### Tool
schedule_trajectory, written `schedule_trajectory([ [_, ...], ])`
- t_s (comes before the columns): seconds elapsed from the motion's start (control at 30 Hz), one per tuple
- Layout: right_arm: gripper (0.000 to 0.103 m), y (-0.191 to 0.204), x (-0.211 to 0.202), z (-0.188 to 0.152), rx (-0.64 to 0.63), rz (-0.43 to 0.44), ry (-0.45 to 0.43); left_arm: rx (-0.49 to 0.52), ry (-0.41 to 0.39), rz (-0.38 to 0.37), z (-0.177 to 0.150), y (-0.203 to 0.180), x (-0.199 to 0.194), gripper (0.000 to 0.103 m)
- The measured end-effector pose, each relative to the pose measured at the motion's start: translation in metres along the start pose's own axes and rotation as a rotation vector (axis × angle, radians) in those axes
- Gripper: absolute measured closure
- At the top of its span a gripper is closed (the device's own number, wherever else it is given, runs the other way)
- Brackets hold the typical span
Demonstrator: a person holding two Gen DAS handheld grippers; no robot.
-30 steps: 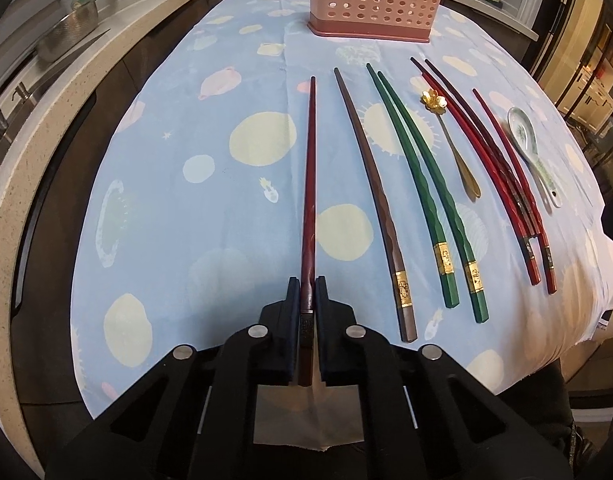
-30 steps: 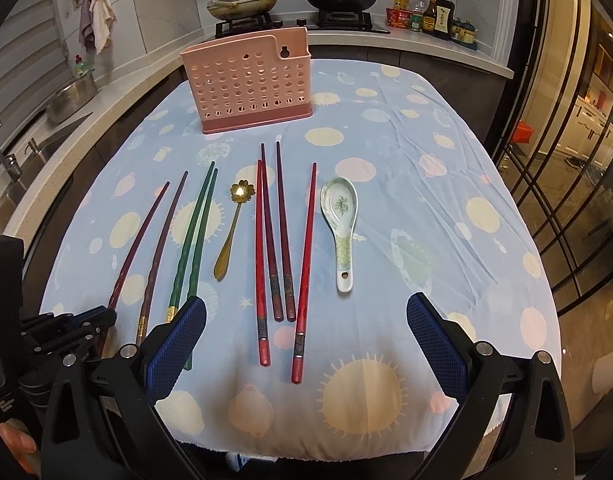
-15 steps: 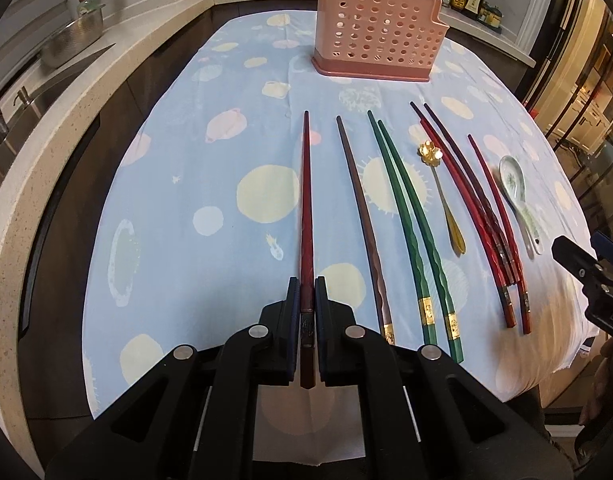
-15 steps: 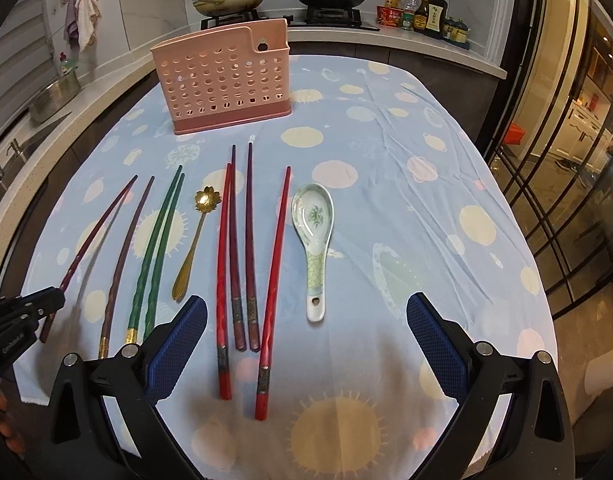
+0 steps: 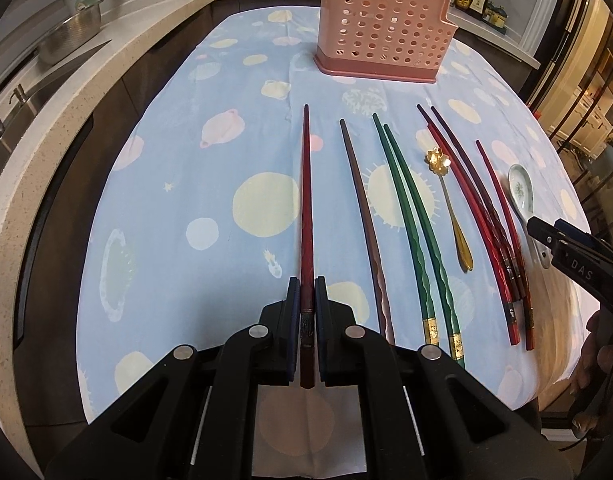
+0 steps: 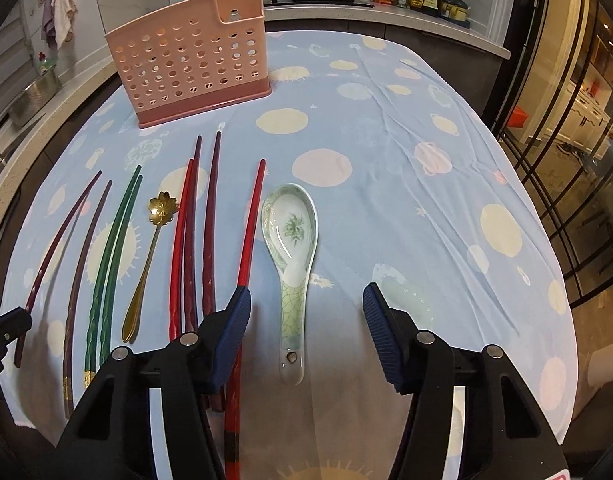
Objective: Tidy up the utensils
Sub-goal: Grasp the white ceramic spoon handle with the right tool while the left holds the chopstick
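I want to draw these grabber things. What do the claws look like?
Both are black plastic. The left claw has two chunky arms with round silver bolts and thin dark-blue pads. The right claw looks the same, with ribbed dark-blue pads on its fingers. From the left camera, white letters "DAS" show on the right claw's side. No sleeves or cables are clearly visible.

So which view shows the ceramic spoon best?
The right wrist view: the ceramic spoon lies whole and central on the tablecloth, between the open fingers of the right hand-held gripper. In the left wrist view the spoon sits small at the right edge, its handle partly hidden behind that gripper.
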State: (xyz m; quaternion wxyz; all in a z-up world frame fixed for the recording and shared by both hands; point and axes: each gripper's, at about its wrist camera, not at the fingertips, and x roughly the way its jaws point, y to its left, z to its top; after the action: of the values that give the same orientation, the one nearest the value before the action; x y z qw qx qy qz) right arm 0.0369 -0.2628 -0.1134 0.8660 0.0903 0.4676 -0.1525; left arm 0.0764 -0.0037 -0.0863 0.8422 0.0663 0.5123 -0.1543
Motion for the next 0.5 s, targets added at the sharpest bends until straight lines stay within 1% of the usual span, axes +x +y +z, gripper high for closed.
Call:
schedule_trajectory([
  [0.1,0.052,-0.001,0.009,0.000,-0.001,-0.003,0.019,0.001,0.006,0.000,0.001,-0.001,0.003,0.096],
  [0.17,0.056,-0.003,0.015,-0.003,0.005,0.002,0.037,0.001,0.011,0.000,0.001,-0.001,0.004,0.096],
  [0.3,0.058,-0.004,0.015,-0.006,-0.001,0.009,0.027,0.003,0.016,0.002,0.000,-0.002,0.006,0.096],
  [0.33,0.060,-0.004,0.015,-0.007,-0.004,0.011,0.026,0.002,0.017,0.002,0.000,-0.002,0.006,0.096],
  [0.4,0.069,-0.004,0.013,-0.007,-0.008,0.020,0.028,0.004,0.014,0.002,-0.001,-0.003,0.005,0.096],
  [0.47,0.085,-0.002,0.010,-0.009,-0.015,0.024,0.030,0.007,0.008,0.000,-0.001,-0.004,0.002,0.096],
  [0.5,0.088,-0.002,0.009,-0.009,-0.017,0.029,0.032,0.008,0.004,-0.001,-0.002,-0.005,0.000,0.096],
])
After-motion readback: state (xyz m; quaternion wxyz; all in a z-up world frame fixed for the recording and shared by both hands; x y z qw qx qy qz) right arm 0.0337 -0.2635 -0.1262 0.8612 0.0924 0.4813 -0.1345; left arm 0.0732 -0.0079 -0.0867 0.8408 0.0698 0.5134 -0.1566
